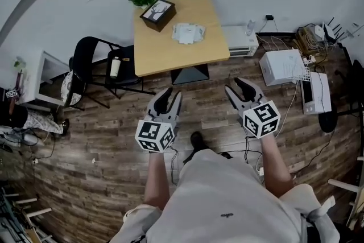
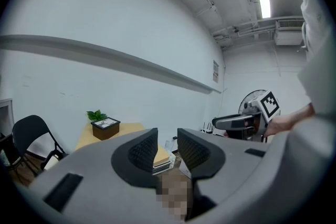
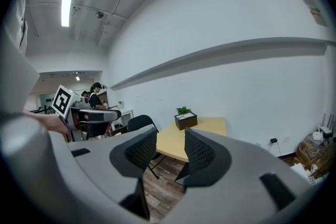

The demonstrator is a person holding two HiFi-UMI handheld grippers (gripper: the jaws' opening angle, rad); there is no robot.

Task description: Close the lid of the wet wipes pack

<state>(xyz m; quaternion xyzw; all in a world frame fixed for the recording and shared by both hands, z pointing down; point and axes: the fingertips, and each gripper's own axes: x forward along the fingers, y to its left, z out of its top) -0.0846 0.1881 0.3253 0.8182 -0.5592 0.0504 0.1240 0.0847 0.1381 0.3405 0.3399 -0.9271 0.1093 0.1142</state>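
Two grippers, jaws spread and empty: left gripper [image 1: 169, 95] and right gripper [image 1: 239, 88] hover well apart from the wet wipes pack [image 1: 187, 32] on the table [image 1: 165, 60].

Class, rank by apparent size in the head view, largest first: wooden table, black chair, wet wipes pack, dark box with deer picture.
1. wooden table
2. black chair
3. wet wipes pack and dark box look about alike; not ranked.

A wooden table [image 1: 199, 51] bears a dark box [image 1: 157, 13] and a wet wipes pack [image 1: 187, 32].
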